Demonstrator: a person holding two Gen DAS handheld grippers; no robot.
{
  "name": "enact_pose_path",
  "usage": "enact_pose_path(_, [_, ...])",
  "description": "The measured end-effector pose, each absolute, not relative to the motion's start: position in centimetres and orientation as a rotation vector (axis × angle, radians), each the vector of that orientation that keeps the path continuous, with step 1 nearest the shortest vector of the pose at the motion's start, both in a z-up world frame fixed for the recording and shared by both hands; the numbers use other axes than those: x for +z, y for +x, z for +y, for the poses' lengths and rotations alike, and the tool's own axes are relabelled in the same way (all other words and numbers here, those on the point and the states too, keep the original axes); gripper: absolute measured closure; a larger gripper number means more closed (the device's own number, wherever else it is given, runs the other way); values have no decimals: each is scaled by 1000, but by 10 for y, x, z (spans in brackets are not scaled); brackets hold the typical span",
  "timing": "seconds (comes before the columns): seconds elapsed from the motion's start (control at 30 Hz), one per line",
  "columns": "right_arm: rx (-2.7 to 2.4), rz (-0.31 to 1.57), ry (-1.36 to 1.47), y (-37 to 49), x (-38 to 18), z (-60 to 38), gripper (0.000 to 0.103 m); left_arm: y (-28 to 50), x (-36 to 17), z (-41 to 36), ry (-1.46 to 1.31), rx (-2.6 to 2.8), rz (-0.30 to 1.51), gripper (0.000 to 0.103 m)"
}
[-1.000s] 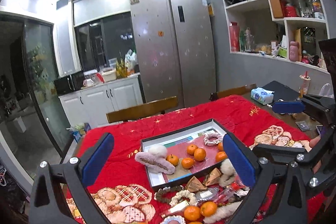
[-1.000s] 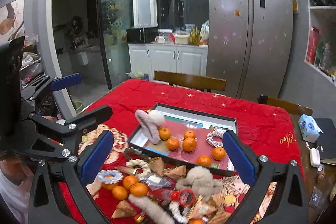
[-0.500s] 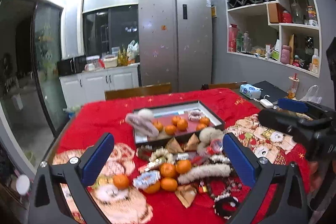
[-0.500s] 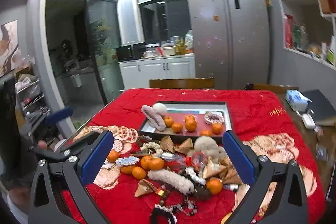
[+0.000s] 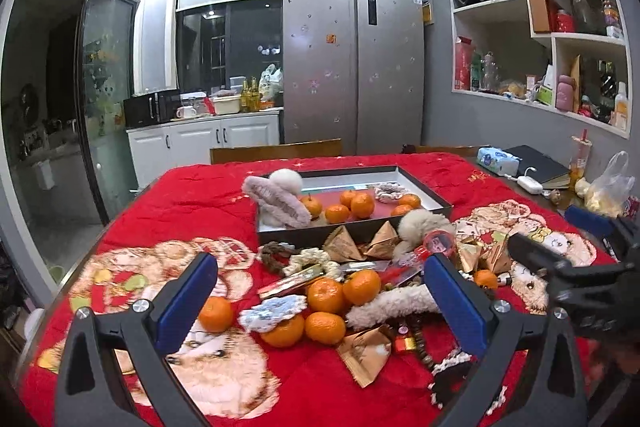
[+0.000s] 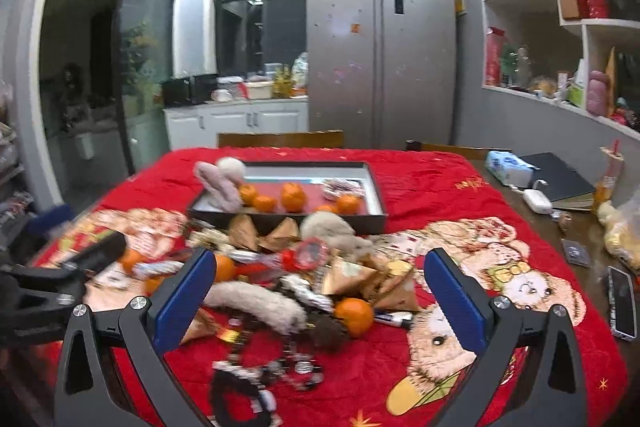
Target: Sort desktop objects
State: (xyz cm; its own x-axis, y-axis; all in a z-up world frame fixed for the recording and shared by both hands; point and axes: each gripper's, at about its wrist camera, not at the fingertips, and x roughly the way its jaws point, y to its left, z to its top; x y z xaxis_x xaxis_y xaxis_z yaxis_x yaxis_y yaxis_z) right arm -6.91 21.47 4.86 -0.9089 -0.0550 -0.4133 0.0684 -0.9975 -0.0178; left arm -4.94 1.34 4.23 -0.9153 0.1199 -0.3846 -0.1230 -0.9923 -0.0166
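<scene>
A black tray (image 5: 424, 193) on the red cloth holds several mandarins (image 5: 362, 205), a fluffy pink hair clip (image 5: 280, 205) and a scrunchie. In front of it lies a pile of loose mandarins (image 5: 326, 295), gold paper packets (image 5: 340, 247), fluffy clips and beads. My left gripper (image 5: 320, 311) is open and empty, above the pile's near side. My right gripper (image 6: 320, 311) is open and empty, over the pile; the tray (image 6: 376, 199) lies beyond. The right gripper also shows at the right edge of the left wrist view (image 5: 580, 267), and the left gripper at the left edge of the right wrist view (image 6: 60, 267).
A tissue pack (image 5: 498, 159), black notebook (image 5: 536, 167), white charger, drink cup (image 5: 580, 159) and plastic bag stand on the bare table at the right. A phone (image 6: 622, 303) lies near the right edge. Wooden chairs (image 5: 276, 151) stand behind the table.
Both grippers have pulled back from the tray toward the table's near side, so the loose pile now fills the foreground. Both stay open and empty.
</scene>
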Motion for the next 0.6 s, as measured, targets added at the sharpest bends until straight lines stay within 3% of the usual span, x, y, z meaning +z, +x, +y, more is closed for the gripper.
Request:
enact_pose_path(0.37, [-3076, 96, 689, -103, 4, 216, 0, -86, 4, 14, -638, 3015, 29, 0])
enact_pose_path(0.6, [-3080, 99, 725, -108, -5, 215, 0, -93, -7, 2, -649, 2995, -72, 0])
